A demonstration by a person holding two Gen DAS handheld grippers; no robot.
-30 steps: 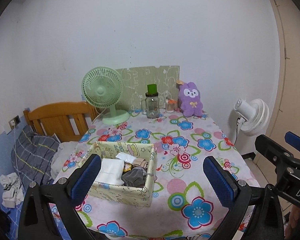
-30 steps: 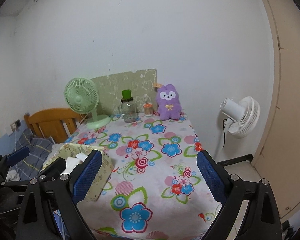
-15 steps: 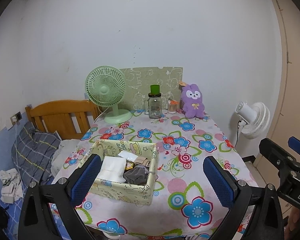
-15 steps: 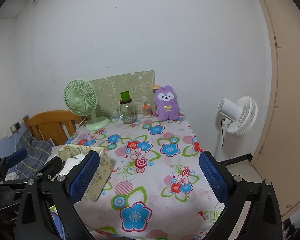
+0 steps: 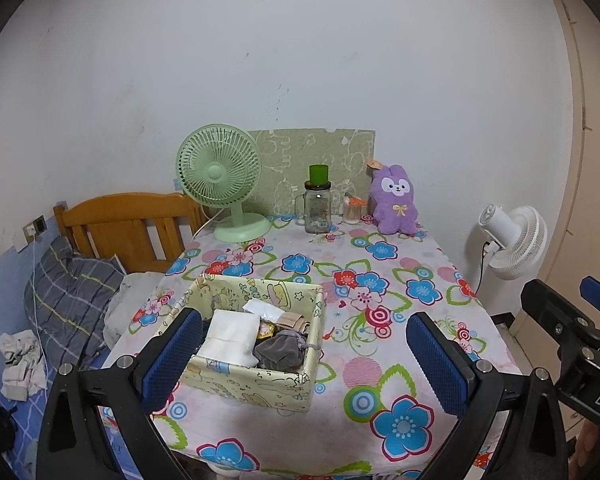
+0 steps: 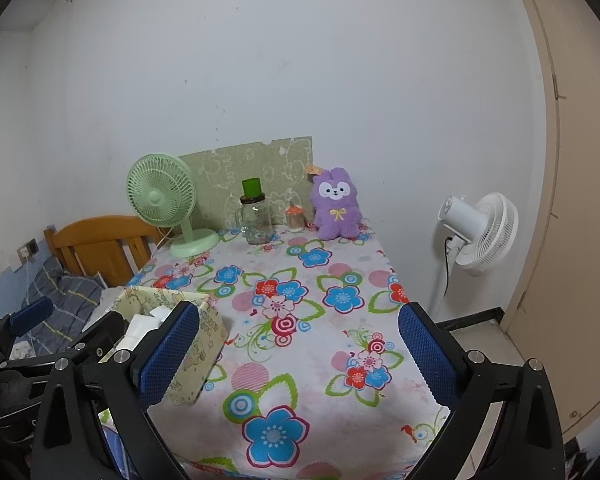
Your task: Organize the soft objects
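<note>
— What's nearest us?

— The two grippers, held back at the near edge of the table. The left gripper has its jaws spread wide and holds nothing; the right gripper is the same, wide apart and empty.

— And past them?

— Just beyond the left one sits the fabric box, on the flowered tablecloth. Inside it lie a white folded cloth, a grey bundle beside it, and a few smaller soft bits I can't make out.

— Anything soft left outside it?

— Only the purple plush toy, upright at the far end against the wall, well apart from the box. Near it stand a glass jar with a green cap and a green fan.

— So which step is this?

— To my eye, they're between moves: box partly filled, nothing in hand. If the toy belongs in the box, the next move calls for a long reach across the table, jaws staying wide for that plump body, and steering clear of the jar just beside it. The right gripper looks better placed for it.
</note>
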